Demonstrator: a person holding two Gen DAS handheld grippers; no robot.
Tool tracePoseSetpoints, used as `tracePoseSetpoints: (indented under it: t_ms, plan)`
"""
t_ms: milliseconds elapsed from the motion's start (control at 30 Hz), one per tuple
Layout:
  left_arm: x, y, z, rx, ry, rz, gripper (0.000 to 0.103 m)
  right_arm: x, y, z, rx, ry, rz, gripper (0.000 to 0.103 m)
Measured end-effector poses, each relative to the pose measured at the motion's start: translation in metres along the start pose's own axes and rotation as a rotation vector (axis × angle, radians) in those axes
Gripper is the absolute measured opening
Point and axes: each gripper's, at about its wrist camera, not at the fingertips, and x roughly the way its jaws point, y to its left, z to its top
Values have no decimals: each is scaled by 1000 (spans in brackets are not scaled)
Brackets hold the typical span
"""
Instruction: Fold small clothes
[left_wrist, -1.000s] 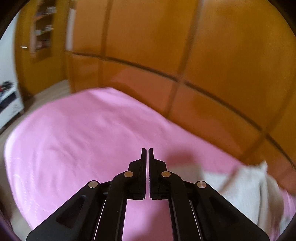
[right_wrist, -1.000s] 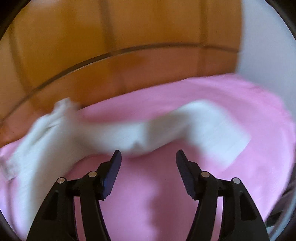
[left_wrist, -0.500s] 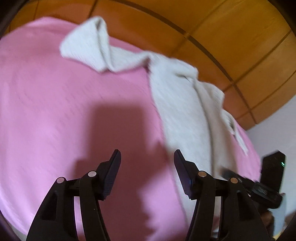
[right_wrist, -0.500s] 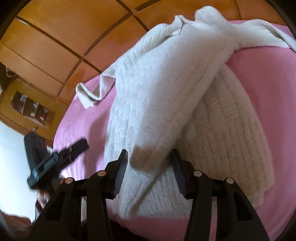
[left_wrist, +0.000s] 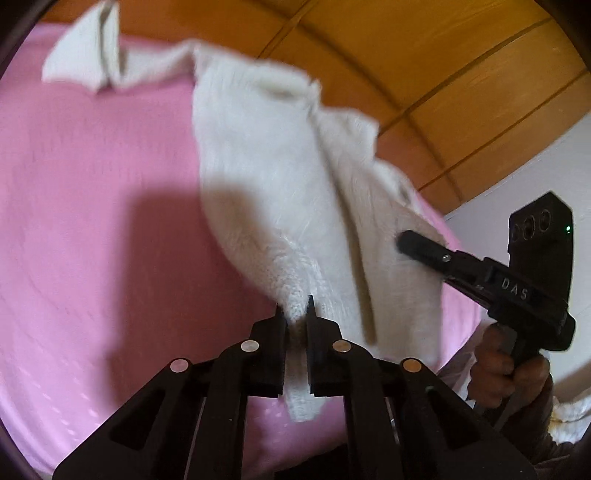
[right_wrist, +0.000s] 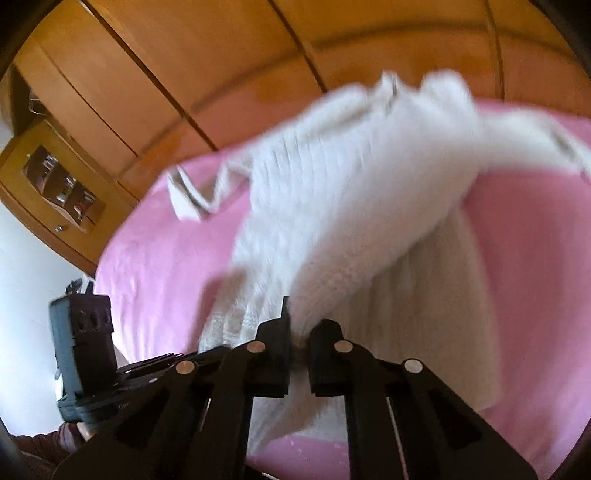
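A white knitted sweater (left_wrist: 266, 158) lies crumpled on the pink bed sheet (left_wrist: 92, 184), one sleeve stretched toward the far left corner. My left gripper (left_wrist: 295, 306) is closing its jaws on the near hem, and cloth fills the gap between the pads. In the right wrist view the same sweater (right_wrist: 351, 184) rises in a blurred fold. My right gripper (right_wrist: 299, 314) is closing on that lifted fold, with knit pinched between its jaws. The right gripper (left_wrist: 402, 242) also shows from the side in the left wrist view, its tip against the sweater's right part.
Orange wooden wardrobe doors (left_wrist: 406, 48) stand right behind the bed. A shelf niche (right_wrist: 62, 184) sits at the left in the right wrist view. A person's hand (left_wrist: 495, 365) grips the right tool's handle. Bare pink sheet (right_wrist: 535, 240) lies right of the sweater.
Both grippers swung down from facing the wardrobe to the sweater. Their jaws, wide apart half a second ago, have closed onto the knit, and the cloth is lifting and blurred.
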Motion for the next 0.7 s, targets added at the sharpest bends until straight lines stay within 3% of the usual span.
tracePoseSetpoints:
  t_ms: [200,367,467,600,667,700]
  plan:
    - [-83,-17,43,42,-151,-26,5,-100,-12,29,13,-208,-16,6]
    - [-152,-8,63,21,-230,-37,5,-146,-42,6,71,-269,-36,5]
    - [-157,11,59,-24,-205,23,5,-135,-68,-28,124,-185,-96,5]
    - [-119,52,26,-124,-68,159,5,-89,-112,-88,244,-3,-200,5]
    - [-92,68,10,-168,9,196,5,-70,-128,-110,308,57,-222,5]
    - [-79,77,-1,-160,50,254,5,-62,-132,-117,320,80,-231,5]
